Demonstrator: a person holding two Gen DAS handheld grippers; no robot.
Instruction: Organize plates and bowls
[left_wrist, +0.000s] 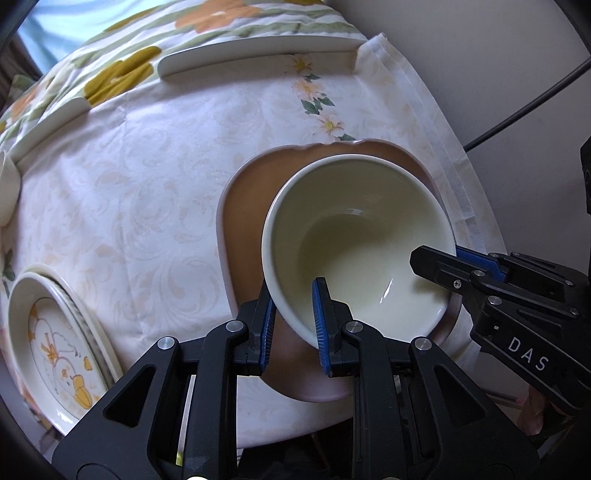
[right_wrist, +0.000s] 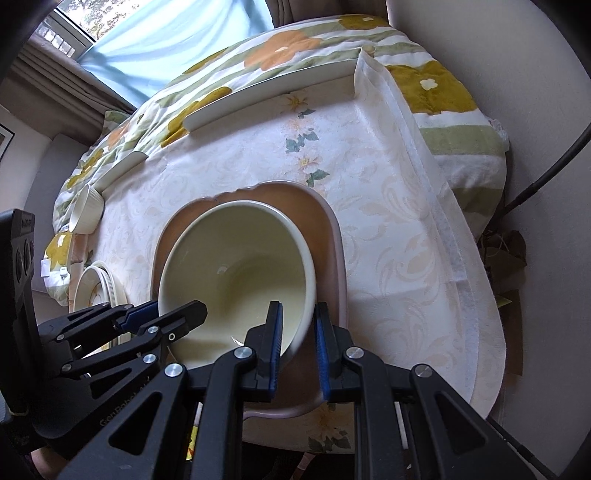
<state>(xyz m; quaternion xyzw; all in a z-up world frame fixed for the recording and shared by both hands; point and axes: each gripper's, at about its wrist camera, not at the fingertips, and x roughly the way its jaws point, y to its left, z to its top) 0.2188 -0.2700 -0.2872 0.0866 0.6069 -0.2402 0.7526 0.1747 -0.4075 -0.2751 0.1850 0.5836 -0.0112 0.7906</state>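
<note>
A large cream bowl (left_wrist: 354, 236) (right_wrist: 236, 251) hangs low over a pink square plate (left_wrist: 240, 206) (right_wrist: 325, 229) at the near right of the table. Whether the bowl's base touches the plate is hidden. My left gripper (left_wrist: 293, 295) (right_wrist: 177, 308) is shut on the bowl's near left rim, one blue pad inside and one outside the wall. On the opposite rim my right gripper (right_wrist: 298, 310) (left_wrist: 437, 254) is shut in the same way. Both point steeply down.
A stack of flower-painted plates (left_wrist: 55, 350) (right_wrist: 96, 280) lies at the near left. A small ribbed bowl (right_wrist: 86, 214) stands further back on the left. Long white plates (left_wrist: 258, 55) (right_wrist: 273, 96) line the far edge. The table's right edge (right_wrist: 461, 258) drops off beside a wall and a cable.
</note>
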